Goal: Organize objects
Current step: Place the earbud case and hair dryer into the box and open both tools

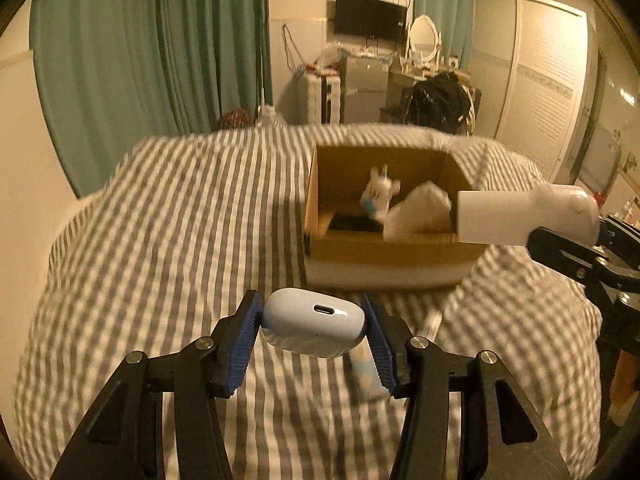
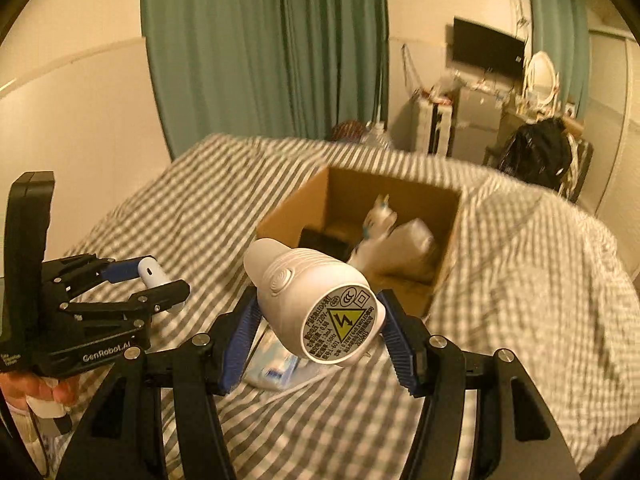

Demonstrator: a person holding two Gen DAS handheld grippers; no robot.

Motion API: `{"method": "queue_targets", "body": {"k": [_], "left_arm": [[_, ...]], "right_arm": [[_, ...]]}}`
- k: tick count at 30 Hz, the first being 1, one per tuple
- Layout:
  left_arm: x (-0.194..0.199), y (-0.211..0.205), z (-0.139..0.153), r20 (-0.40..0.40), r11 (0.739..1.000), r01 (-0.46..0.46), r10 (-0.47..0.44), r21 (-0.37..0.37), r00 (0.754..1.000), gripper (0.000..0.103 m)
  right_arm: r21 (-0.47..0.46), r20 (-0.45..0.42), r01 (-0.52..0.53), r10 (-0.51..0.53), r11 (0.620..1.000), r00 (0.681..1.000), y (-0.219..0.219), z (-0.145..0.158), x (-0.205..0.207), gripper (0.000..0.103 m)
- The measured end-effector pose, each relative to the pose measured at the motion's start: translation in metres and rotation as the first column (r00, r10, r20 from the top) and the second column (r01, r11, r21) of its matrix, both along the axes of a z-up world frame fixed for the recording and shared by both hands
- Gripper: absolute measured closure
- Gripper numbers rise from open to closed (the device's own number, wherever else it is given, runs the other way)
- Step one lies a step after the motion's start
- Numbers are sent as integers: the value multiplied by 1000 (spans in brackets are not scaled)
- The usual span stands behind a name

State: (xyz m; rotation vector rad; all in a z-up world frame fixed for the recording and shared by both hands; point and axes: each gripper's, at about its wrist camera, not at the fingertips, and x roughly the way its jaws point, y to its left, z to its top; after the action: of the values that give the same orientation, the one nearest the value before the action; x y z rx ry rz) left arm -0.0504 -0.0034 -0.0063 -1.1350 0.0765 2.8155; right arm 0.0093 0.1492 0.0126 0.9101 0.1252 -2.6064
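Observation:
My left gripper (image 1: 313, 326) is shut on a white earbud case (image 1: 314, 328), its charging port facing the camera, lifted above the striped bed. The same case (image 2: 154, 274) shows between that gripper's blue pads in the right wrist view. My right gripper (image 2: 318, 320) is shut on a white hair-dryer-like appliance (image 2: 314, 300) with a yellow warning label on its end; the appliance (image 1: 524, 216) hangs at the right edge of an open cardboard box (image 1: 390, 258). The box (image 2: 288, 210) holds a small white and blue toy (image 2: 378, 220), a white pack and something dark.
A grey and white striped duvet (image 1: 160, 240) covers the bed. A flat blue and white packet (image 2: 276, 370) lies on it under my right gripper. Green curtains (image 1: 140, 48), a wall TV (image 1: 370, 16), a dresser with a mirror and a wardrobe stand beyond. A hand (image 2: 38, 390) holds the left gripper.

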Motion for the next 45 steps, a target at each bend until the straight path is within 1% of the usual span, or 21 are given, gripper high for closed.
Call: {"method": "queue_targets", "body": {"k": [3,6,9,12,15,18,21,26,31,34,35,36,37,39,45], "left_arm": [[-22,8,15,-24,1000,10,-9,7,1000,51],[-45,14,27,-39,999,20,-19,30,999,51],[-72,24,33,-50,999,35,-33,36,998,51],[-99,36,31,-52,998,54,-52,33,997,51],[-123,47,23,-43,997,74,-73,22,996,51],[-146,57,9,-25,996,92,-92,-6,995,51],[-168,64,-9,6,994,103,-103,-26,995,51],[-189,71,-36,48,993,113,-111,-44,993,51],[-197,70,-53,85,994,111,-108,-23,990,50],[-192,68,-50,85,994,109,-108,-5,991,49],[-188,68,-47,74,994,107,-106,-6,992,48],[-184,67,-42,61,994,106,-105,-8,993,42],[-181,66,-36,48,994,104,-104,-10,993,34],[-172,64,-23,18,995,96,-96,-14,995,26],[-143,59,21,-43,996,85,-86,-19,995,26]], "right_arm": [[0,-49,19,-19,1000,999,10,22,-9,44],[-7,-80,38,-38,999,996,16,36,-25,44],[-18,-99,57,-58,998,993,22,45,-48,44],[-26,-104,76,-78,997,991,26,46,-72,44],[-42,-91,93,-97,995,991,31,39,-100,44],[-52,-67,109,-113,993,991,33,25,-131,44],[-54,-47,117,-119,992,992,34,12,-153,44],[-42,-11,120,-120,992,993,32,-16,-183,44],[-48,27,117,-116,992,993,33,-39,-192,43],[-58,23,125,-124,990,992,36,-39,-190,43],[-63,16,125,-124,990,992,38,-38,-189,43],[-67,7,126,-126,990,992,39,-34,-186,41],[-69,-1,128,-129,989,992,40,-30,-184,40],[-69,-16,137,-138,988,990,42,-22,-177,40],[-65,-57,137,-141,988,988,41,14,-147,40]]}}
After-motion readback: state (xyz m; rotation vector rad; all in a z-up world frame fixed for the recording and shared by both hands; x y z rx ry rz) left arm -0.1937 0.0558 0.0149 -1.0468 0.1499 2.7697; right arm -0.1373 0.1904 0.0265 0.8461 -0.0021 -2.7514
